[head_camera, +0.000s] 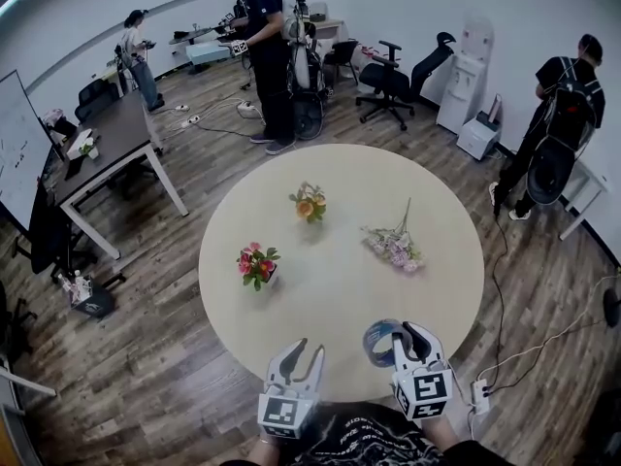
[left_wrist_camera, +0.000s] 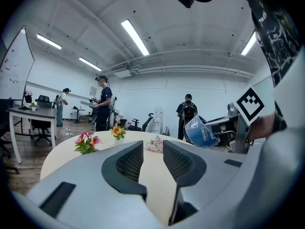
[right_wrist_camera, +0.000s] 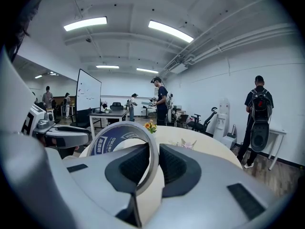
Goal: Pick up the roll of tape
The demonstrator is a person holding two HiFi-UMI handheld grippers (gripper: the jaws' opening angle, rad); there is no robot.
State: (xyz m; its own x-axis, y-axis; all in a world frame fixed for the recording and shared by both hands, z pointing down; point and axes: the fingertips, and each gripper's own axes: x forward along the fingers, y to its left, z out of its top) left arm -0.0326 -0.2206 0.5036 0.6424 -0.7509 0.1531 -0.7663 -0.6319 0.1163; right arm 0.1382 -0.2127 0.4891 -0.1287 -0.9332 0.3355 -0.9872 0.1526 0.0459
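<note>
The roll of tape point(head_camera: 377, 343), a blue-printed ring with a white core, is held upright just above the round beige table point(head_camera: 340, 289) near its front edge. My right gripper point(head_camera: 408, 339) is shut on it, one jaw inside the ring and one outside. In the right gripper view the roll point(right_wrist_camera: 119, 138) curves up and to the left out of the right gripper point(right_wrist_camera: 153, 152). My left gripper point(head_camera: 307, 350) hovers beside it on the left, open with nothing between its jaws. The left gripper view shows the left gripper point(left_wrist_camera: 153, 149) over bare tabletop and the roll point(left_wrist_camera: 200, 131) off to its right.
Three small flower bunches stand on the table: red and pink point(head_camera: 257, 263), orange point(head_camera: 309, 203), pale pink point(head_camera: 393, 247). Around it are a grey desk point(head_camera: 107, 144), office chairs point(head_camera: 393, 81), floor cables point(head_camera: 524, 348) and standing people point(head_camera: 267, 56) point(head_camera: 558, 115).
</note>
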